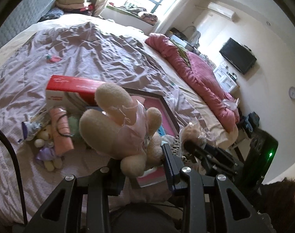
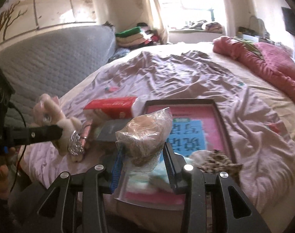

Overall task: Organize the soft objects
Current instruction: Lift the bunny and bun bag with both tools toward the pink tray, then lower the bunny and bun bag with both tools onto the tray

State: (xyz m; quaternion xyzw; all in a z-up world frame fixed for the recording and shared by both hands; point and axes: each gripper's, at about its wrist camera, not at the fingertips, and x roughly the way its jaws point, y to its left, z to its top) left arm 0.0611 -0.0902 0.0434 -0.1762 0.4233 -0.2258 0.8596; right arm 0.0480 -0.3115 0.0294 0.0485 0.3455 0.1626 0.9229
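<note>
Left tongs (image 1: 143,167) gripping plush bunny (image 1: 120,124), right tongs (image 2: 142,161) gripping bagged toy (image 2: 145,134), above bed (image 2: 186,77)

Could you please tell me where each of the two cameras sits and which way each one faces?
Left wrist: rides behind the left gripper, facing across the bed toward the window; its fingers hold a plush bunny, and the right gripper shows.
Right wrist: rides behind the right gripper, facing the headboard and window, holding a bagged plush; the left gripper shows.
Shared: the bed, red box, pink framed board.
</note>
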